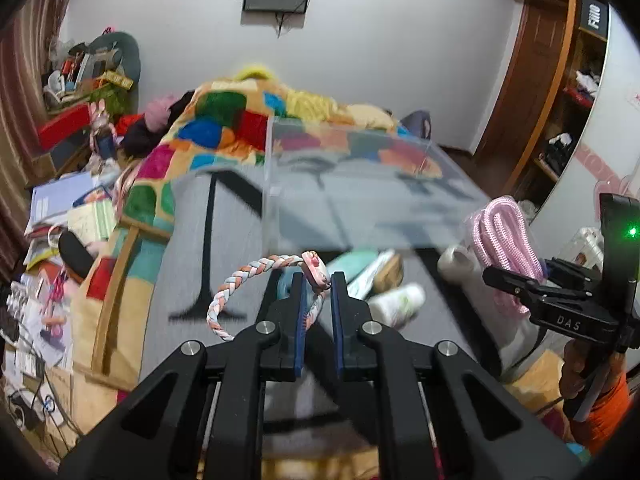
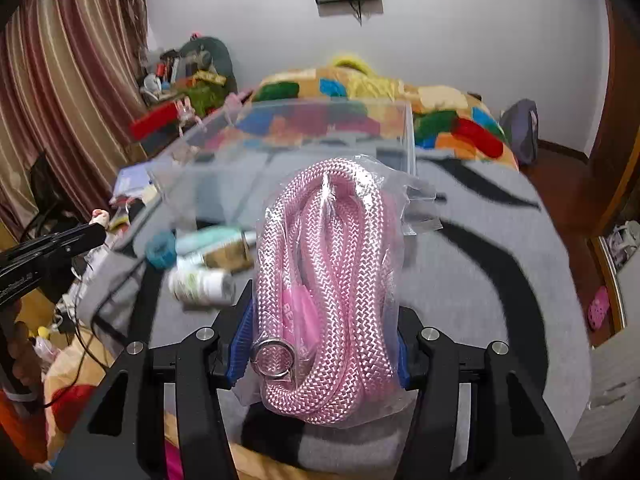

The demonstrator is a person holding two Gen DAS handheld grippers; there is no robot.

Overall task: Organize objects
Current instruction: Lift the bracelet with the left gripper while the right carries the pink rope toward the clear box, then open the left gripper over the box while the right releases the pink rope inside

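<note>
Jaws clamped: left gripper [image 1: 316, 280] on braided headband [image 1: 256, 270], right gripper [image 2: 324, 332] on bagged pink rope [image 2: 328, 280]; bottles [image 2: 200, 284] beyond blurred.

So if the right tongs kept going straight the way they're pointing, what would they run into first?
Most likely the clear plastic bin on the grey blanket. The right tongs, shut on the bagged pink rope, point at its near wall, though the rope would touch first. Depth is hard to judge.
</note>
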